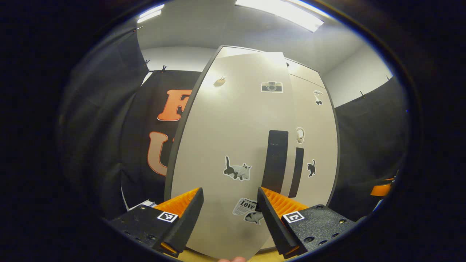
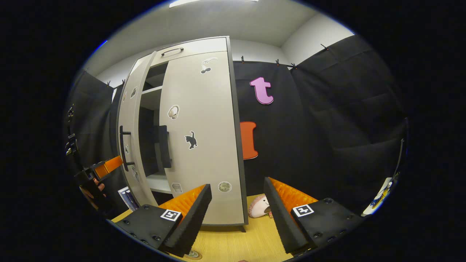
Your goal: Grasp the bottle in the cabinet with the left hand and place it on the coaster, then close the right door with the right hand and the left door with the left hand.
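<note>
Facing left door [image 1: 233,145] | left gripper [image 1: 230,205] jaws wide, empty | right gripper [image 2: 237,203] jaws wide, seemingly touching nothing

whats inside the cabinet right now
Through the gap beside the pale left door, the tall pale cabinet shows white shelves and dark recesses; the shut right door covers the rest.

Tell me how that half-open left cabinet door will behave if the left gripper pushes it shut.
The left door looks like a flat rigid panel, so it should swing on its hinges, not flex. It is tall and thin, probably light to push. The open left gripper faces its smooth stickered front, so a finger might slide; the right door already looks shut.
</note>
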Demonstrator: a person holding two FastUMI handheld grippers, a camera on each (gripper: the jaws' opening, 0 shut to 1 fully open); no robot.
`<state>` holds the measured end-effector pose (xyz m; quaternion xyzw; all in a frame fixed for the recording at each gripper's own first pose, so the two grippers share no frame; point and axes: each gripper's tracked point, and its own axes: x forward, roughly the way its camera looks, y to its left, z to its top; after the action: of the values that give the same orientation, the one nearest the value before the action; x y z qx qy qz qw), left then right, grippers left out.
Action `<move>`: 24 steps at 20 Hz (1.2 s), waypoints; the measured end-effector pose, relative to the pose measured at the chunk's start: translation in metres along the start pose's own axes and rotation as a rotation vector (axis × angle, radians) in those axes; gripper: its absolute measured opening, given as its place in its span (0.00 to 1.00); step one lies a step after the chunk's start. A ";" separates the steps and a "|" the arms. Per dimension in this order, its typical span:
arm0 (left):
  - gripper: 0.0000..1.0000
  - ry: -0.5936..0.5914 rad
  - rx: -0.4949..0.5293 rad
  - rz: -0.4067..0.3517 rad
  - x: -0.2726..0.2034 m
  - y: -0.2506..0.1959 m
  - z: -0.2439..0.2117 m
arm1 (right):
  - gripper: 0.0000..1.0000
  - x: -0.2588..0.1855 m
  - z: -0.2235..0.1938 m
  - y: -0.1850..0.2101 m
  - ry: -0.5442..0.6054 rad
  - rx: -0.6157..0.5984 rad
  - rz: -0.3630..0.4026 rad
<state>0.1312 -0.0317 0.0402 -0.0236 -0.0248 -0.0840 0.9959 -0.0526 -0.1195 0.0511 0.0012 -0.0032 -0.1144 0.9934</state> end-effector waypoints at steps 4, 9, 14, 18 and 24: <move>0.90 0.003 0.012 0.019 0.027 0.002 -0.005 | 0.96 -0.003 -0.003 -0.013 0.011 0.019 -0.025; 0.90 -0.003 0.031 0.016 0.050 -0.008 -0.009 | 0.96 -0.005 -0.002 -0.025 0.012 0.037 -0.048; 0.90 -0.001 0.030 0.010 0.067 -0.010 -0.013 | 0.96 -0.007 0.003 -0.024 0.006 0.022 -0.042; 0.90 0.015 0.001 -0.010 0.058 -0.012 -0.015 | 0.96 -0.007 0.003 -0.018 0.008 0.024 -0.025; 0.90 0.001 0.064 -0.017 0.020 -0.005 0.005 | 0.96 -0.009 -0.010 -0.001 0.026 0.004 0.009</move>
<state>0.1495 -0.0399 0.0468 0.0084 -0.0270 -0.0918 0.9954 -0.0611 -0.1180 0.0412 0.0049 0.0096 -0.1097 0.9939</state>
